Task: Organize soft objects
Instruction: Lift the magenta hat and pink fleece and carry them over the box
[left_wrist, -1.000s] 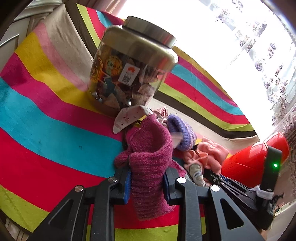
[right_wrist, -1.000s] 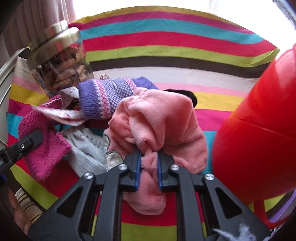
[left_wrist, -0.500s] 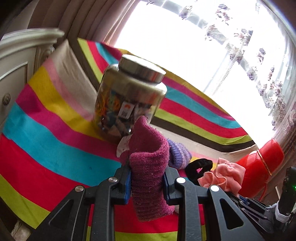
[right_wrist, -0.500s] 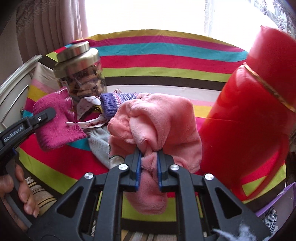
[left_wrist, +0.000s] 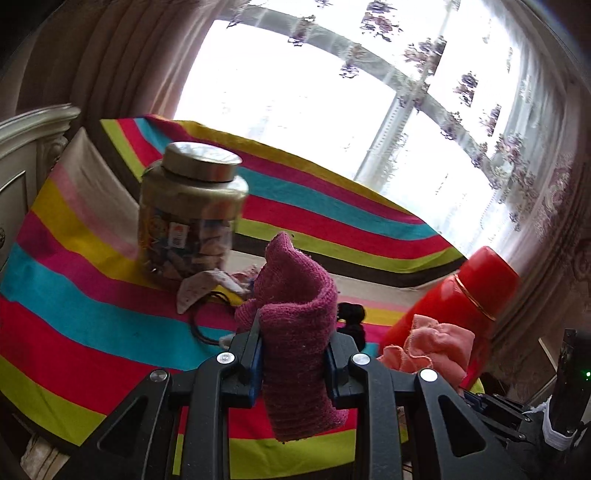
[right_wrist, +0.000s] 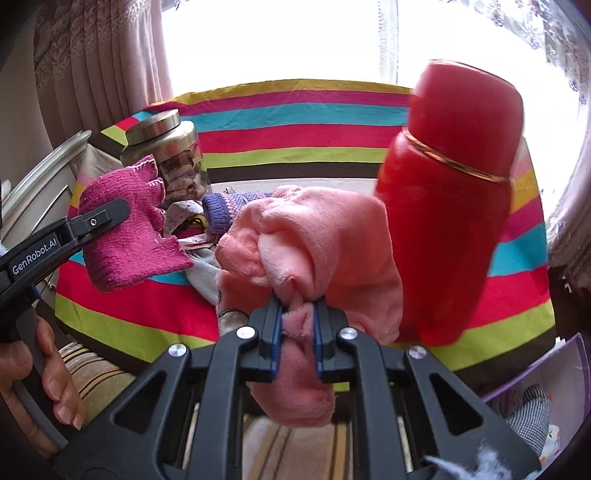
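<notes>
My left gripper (left_wrist: 293, 343) is shut on a magenta knitted glove (left_wrist: 295, 332), held above the striped tablecloth (left_wrist: 92, 302); the right wrist view shows that glove (right_wrist: 129, 236) at the left, with the left gripper (right_wrist: 107, 218) clamped on it. My right gripper (right_wrist: 297, 325) is shut on a pale pink fleece cloth (right_wrist: 321, 243), lifted over the table's near edge; this cloth (left_wrist: 436, 347) also shows at the right of the left wrist view. On the table lie a purple knitted piece (right_wrist: 229, 210), a grey cloth (right_wrist: 203, 273) and a white dotted cloth (left_wrist: 199, 288).
A glass jar (left_wrist: 192, 218) with a metal lid stands at the back left. A tall red flask (right_wrist: 450, 206) stands close on the right. A black hair tie (left_wrist: 351, 314) and a black cord (left_wrist: 199, 328) lie on the cloth. A hand (right_wrist: 44, 376) holds the left tool.
Both grippers have risen and drawn back from the pile, each lifting its piece. The jar and flask now look smaller and lower, with the window showing above.
</notes>
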